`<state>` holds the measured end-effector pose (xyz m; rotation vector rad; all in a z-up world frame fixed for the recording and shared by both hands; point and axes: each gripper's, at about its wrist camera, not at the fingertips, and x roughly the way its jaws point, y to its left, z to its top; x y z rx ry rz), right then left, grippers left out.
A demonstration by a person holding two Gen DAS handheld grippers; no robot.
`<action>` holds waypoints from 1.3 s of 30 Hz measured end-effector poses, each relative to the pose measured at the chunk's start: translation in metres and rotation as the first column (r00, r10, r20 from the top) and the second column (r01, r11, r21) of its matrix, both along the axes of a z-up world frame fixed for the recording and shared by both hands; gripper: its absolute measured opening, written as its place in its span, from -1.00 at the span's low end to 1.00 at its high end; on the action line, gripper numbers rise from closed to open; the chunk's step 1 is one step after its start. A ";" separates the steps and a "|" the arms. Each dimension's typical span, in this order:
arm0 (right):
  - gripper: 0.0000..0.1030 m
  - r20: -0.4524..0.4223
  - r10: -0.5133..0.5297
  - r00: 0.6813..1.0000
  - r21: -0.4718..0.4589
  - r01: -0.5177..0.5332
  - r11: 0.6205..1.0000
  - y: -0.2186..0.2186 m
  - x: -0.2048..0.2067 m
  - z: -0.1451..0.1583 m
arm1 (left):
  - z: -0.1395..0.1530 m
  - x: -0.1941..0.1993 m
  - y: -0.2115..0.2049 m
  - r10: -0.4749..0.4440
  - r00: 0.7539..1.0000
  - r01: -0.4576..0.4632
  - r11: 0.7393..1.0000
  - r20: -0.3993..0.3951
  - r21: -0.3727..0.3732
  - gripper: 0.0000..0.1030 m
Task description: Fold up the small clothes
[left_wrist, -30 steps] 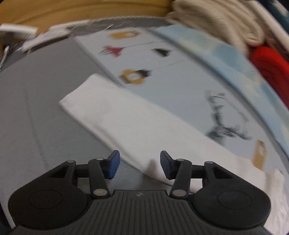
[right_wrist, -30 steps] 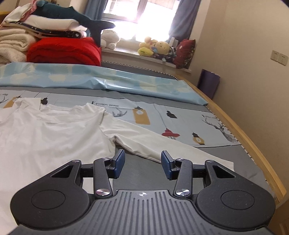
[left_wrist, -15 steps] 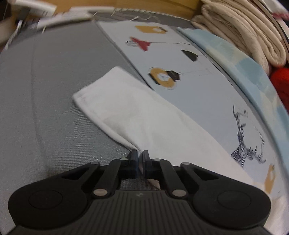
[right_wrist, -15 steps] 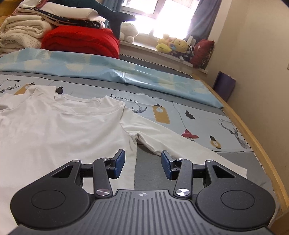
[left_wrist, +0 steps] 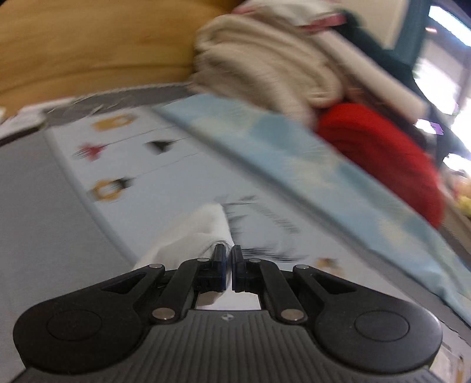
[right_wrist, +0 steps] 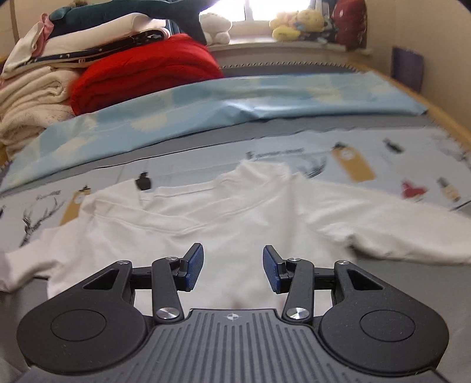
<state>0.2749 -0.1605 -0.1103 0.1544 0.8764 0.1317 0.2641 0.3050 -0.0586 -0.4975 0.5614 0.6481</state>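
Note:
A white long-sleeved shirt (right_wrist: 223,218) lies spread face-up on the bed, collar toward the far side, its right sleeve (right_wrist: 391,232) stretched out to the right. My right gripper (right_wrist: 232,266) is open and empty, hovering low over the shirt's body. My left gripper (left_wrist: 229,259) is shut on the cuff end of the shirt's left sleeve (left_wrist: 194,232) and holds it lifted off the bed; the left wrist view is blurred by motion.
The bed has a grey and pale printed sheet (right_wrist: 382,153) and a light blue cover (right_wrist: 206,106) behind it. A red blanket (right_wrist: 141,76) and a stack of cream blankets (right_wrist: 29,100) stand at the back left. Plush toys (right_wrist: 294,23) sit on the windowsill. A wooden headboard (left_wrist: 88,50) is behind.
My left gripper closed on the sleeve's cuff end and has lifted it, swinging right. My right gripper moved left, from beside the right sleeve to over the shirt's body, still open.

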 end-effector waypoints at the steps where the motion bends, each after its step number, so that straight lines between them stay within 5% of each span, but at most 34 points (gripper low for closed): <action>1: -0.10 -0.025 0.006 1.000 0.019 -0.005 1.000 0.004 0.001 -0.010 | 0.006 0.009 -0.015 -0.047 0.999 0.047 0.999 0.019 0.007 -0.94; 4: -0.11 -0.135 0.000 0.991 0.030 0.004 1.000 0.013 0.012 -0.026 | 0.026 0.030 -0.076 -0.230 0.970 0.227 0.973 0.082 0.043 -0.95; 7: -0.11 -0.088 0.061 0.994 0.024 -0.059 0.998 0.016 0.018 -0.027 | 0.038 0.038 -0.149 -0.453 0.878 0.450 0.891 0.158 0.055 -0.95; 9: -0.11 -0.070 0.050 0.996 -0.030 -0.053 0.998 0.010 0.024 -0.029 | 0.032 0.046 -0.193 -0.620 0.761 0.637 0.770 0.188 -0.040 -0.89; 11: -0.11 -0.108 -0.008 0.994 -0.016 0.006 1.000 -0.006 0.035 -0.037 | 0.015 0.059 -0.227 -0.774 0.602 0.798 0.576 0.196 -0.175 -0.72; 12: -0.11 -0.132 -0.041 0.990 0.013 0.043 0.999 -0.015 0.039 -0.042 | 0.010 0.061 -0.237 -0.803 0.568 0.822 0.542 0.182 -0.175 -0.66; 13: -0.11 -0.159 -0.075 0.984 0.043 0.083 0.996 -0.024 0.045 -0.047 | 0.008 0.062 -0.242 -0.803 0.578 0.816 0.562 0.147 -0.138 -0.60; 15: -0.11 -0.205 -0.123 0.971 0.060 0.137 0.989 -0.038 0.051 -0.056 | 0.003 0.068 -0.233 -0.757 0.646 0.763 0.636 0.095 -0.117 -0.47; 19: -0.11 -0.235 -0.154 0.960 0.089 0.179 0.980 -0.048 0.058 -0.063 | -0.017 0.084 -0.182 -0.566 0.824 0.548 0.809 -0.026 -0.214 -0.47; 22: -0.11 -0.224 -0.127 0.966 0.111 0.155 0.982 -0.047 0.061 -0.064 | -0.038 0.094 -0.160 -0.465 0.864 0.431 0.882 -0.193 -0.194 -0.47; 28: -0.11 -0.193 0.013 0.981 0.109 0.008 0.994 -0.016 0.071 -0.065 | -0.065 0.099 -0.126 -0.342 0.915 0.271 0.914 -0.215 -0.302 -0.48; 34: -0.08 -0.142 0.171 0.975 0.070 -0.163 0.984 0.025 0.078 -0.066 | -0.084 0.091 -0.107 -0.268 0.936 0.157 0.897 -0.226 -0.413 -0.48; 37: -0.06 -0.127 0.209 0.970 0.062 -0.203 0.977 0.038 0.081 -0.070 | -0.087 0.095 -0.102 -0.265 0.934 0.146 0.895 -0.239 -0.422 -0.48; 39: -0.03 -0.109 0.241 0.964 0.029 -0.239 0.970 0.047 0.080 -0.072 | -0.097 0.092 -0.100 -0.254 0.908 0.106 0.910 -0.335 -0.401 -0.54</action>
